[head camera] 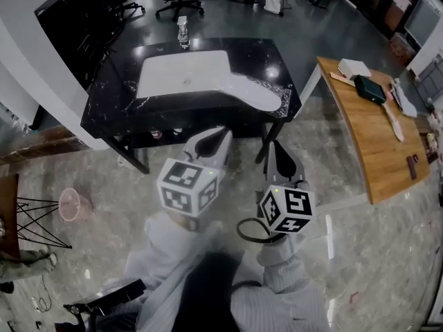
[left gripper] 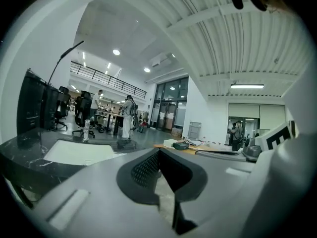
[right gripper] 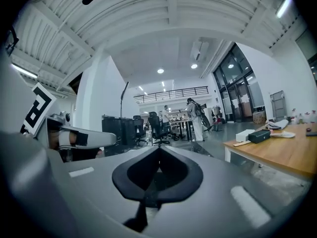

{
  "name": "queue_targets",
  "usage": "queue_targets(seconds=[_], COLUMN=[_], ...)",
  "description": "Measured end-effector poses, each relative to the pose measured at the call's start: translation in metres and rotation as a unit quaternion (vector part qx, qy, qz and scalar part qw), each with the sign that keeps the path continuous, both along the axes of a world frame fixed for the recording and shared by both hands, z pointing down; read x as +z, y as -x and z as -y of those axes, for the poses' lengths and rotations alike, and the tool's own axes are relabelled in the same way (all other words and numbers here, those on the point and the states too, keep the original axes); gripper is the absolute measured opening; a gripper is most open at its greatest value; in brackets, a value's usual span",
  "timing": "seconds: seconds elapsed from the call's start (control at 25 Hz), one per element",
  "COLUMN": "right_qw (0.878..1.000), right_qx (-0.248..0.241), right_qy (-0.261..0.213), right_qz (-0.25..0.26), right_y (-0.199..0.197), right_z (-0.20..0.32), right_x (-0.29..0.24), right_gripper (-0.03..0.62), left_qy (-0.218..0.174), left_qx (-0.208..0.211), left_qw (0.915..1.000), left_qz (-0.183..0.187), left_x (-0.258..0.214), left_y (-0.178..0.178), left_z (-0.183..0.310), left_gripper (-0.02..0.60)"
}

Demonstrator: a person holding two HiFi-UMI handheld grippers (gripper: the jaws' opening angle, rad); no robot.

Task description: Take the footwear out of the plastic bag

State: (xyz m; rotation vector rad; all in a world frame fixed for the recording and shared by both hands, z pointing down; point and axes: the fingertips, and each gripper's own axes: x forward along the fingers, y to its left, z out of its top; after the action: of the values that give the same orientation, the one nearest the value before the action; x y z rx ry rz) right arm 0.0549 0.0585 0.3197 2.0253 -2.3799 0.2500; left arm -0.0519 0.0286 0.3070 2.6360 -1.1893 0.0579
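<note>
The left gripper [head camera: 220,131] and the right gripper [head camera: 274,145], each closed and holding nothing, point side by side from the lower centre of the head view toward a black worktop [head camera: 111,106]. In each gripper view the jaws meet tip to tip with nothing between them. The white plastic bag [head camera: 183,75] lies flat on the black worktop in the upper centre of the frame, well apart from both grippers. At its right end a pale, sole-shaped form, apparently the footwear [head camera: 257,94], reaches toward the worktop's front right corner. A small bottle [head camera: 183,30] stands at the worktop's far edge, just beyond the bag. At right, a wooden worktop [head camera: 374,151] carries a white box [head camera: 354,68] and a dark case [head camera: 369,88]. A pink wire basket [head camera: 71,204] sits on the marbled floor at lower left. The person's grey sleeves [head camera: 280,282] fill the bottom of the frame.
</note>
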Motion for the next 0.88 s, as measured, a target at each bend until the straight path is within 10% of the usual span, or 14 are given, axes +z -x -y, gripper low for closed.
queue_targets(seconds=[0.88], right_qw=[0.993], right_qx=[-0.049], right_qy=[0.101], right_qz=[0.027], right_y=[-0.095], right_z=[0.296], right_x=[0.067], right_gripper=[0.014], left_qy=[0.117], left_qx=[-0.02], left_qw=[0.9925], left_qz=[0.028], left_x=[0.081], left_y=[-0.094], left_z=[0.298], left_gripper=[0.003])
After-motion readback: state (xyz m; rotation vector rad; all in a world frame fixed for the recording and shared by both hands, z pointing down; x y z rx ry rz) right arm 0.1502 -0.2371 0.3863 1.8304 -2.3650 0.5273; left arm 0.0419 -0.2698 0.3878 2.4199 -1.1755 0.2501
